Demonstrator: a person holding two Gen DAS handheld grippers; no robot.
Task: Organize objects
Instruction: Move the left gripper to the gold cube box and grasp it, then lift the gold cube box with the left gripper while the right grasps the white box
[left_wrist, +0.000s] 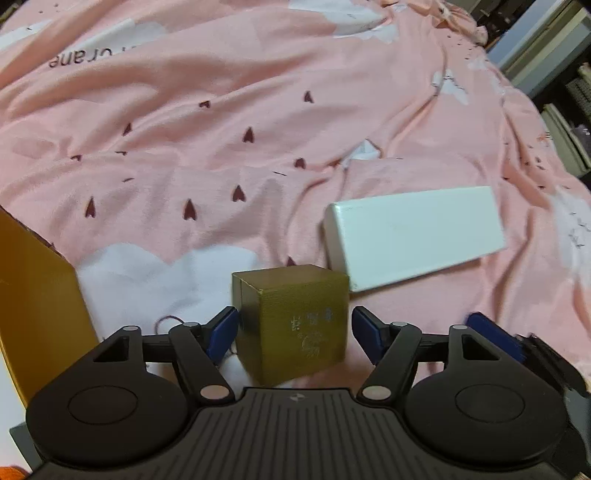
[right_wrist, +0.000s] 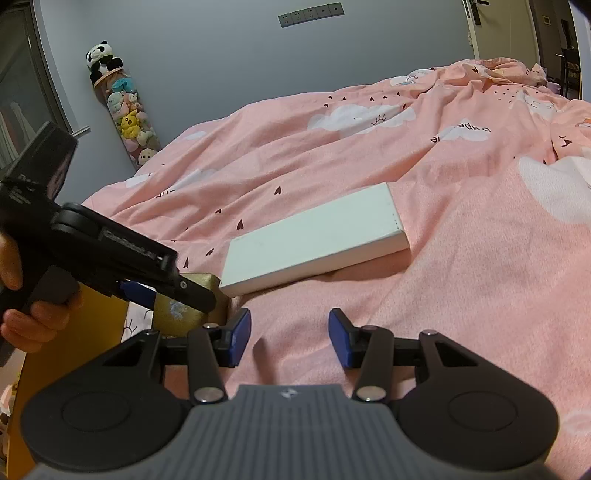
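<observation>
A small gold cube box (left_wrist: 291, 325) sits on the pink bedspread between the open fingers of my left gripper (left_wrist: 294, 332); the blue pads stand beside it, with a gap on the right side. It also shows in the right wrist view (right_wrist: 177, 314), partly hidden by the left gripper (right_wrist: 147, 288). A flat white box (left_wrist: 413, 236) lies just beyond and to the right; it also shows in the right wrist view (right_wrist: 317, 240). My right gripper (right_wrist: 290, 338) is open and empty above the bedspread, near the white box.
A large yellow-gold box (left_wrist: 33, 302) stands at the left edge, also in the right wrist view (right_wrist: 85, 332). The pink bedspread (left_wrist: 221, 129) is rumpled. A tube of plush toys (right_wrist: 129, 118) leans on the grey wall. Furniture shows at the far right (left_wrist: 554, 74).
</observation>
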